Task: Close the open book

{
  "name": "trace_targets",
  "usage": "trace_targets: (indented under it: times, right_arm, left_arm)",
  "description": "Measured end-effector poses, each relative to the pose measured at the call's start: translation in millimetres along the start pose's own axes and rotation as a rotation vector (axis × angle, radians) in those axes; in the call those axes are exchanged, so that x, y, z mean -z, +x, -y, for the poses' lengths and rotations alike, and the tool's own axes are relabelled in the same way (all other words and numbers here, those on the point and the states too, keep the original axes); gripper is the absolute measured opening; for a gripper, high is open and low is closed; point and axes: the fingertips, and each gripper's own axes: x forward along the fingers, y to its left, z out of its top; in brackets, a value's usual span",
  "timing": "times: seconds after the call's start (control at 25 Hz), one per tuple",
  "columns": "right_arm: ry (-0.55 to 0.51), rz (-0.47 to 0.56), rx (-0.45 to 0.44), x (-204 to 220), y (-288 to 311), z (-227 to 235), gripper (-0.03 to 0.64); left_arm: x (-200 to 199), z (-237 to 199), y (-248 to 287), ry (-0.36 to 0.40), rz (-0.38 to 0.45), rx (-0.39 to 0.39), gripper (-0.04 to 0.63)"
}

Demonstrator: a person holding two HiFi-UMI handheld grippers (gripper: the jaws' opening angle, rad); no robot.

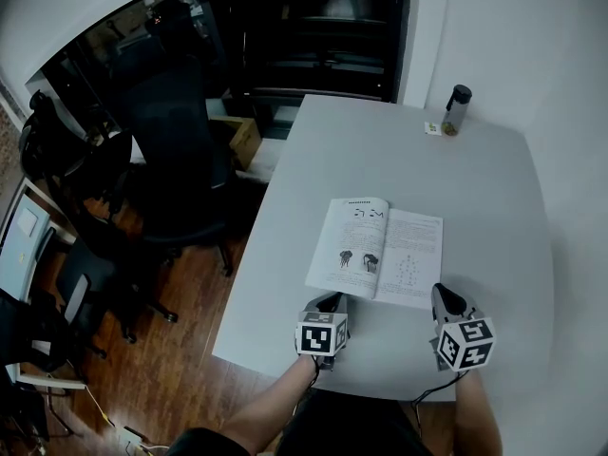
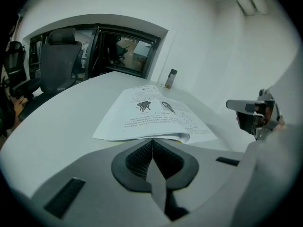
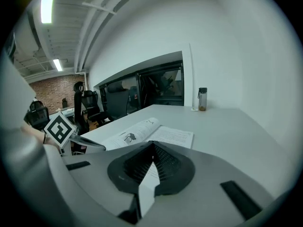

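Note:
The open book (image 1: 377,251) lies flat on the grey table (image 1: 475,188), its left page with dark drawings and its right page with print. My left gripper (image 1: 331,300) sits at the book's near left corner with its jaws shut. In the left gripper view the pads (image 2: 142,156) meet just short of the book's (image 2: 147,112) near edge, nothing between them. My right gripper (image 1: 443,297) hovers at the near right corner, also shut. In the right gripper view its tips (image 3: 152,143) meet in front of the book (image 3: 142,131), with no page visibly gripped.
A dark-capped bottle (image 1: 456,109) stands at the table's far right by a small tag (image 1: 432,127). Black office chairs (image 1: 176,131) crowd the wooden floor to the left. The table's left edge (image 1: 249,255) runs close to the book.

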Motion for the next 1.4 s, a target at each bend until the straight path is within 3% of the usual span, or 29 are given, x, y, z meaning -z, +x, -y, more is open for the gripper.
trace_targets:
  times: [0.72,1.16,1.4]
  right_arm:
    - [-0.002,-0.088,-0.069,26,4,-10,0.003]
    - [0.003,-0.095,-0.064,34,-4,-1,0.003]
    - [0.009,-0.099,-0.060,38,-9,9,0.003]
  left_arm:
    - [-16,20,-2,0.014,0.052,0.015,0.006]
    - [-44,64,0,0.100,0.160,0.092,0.006]
    - [-44,97,13,0.172,0.144,0.153,0.006]
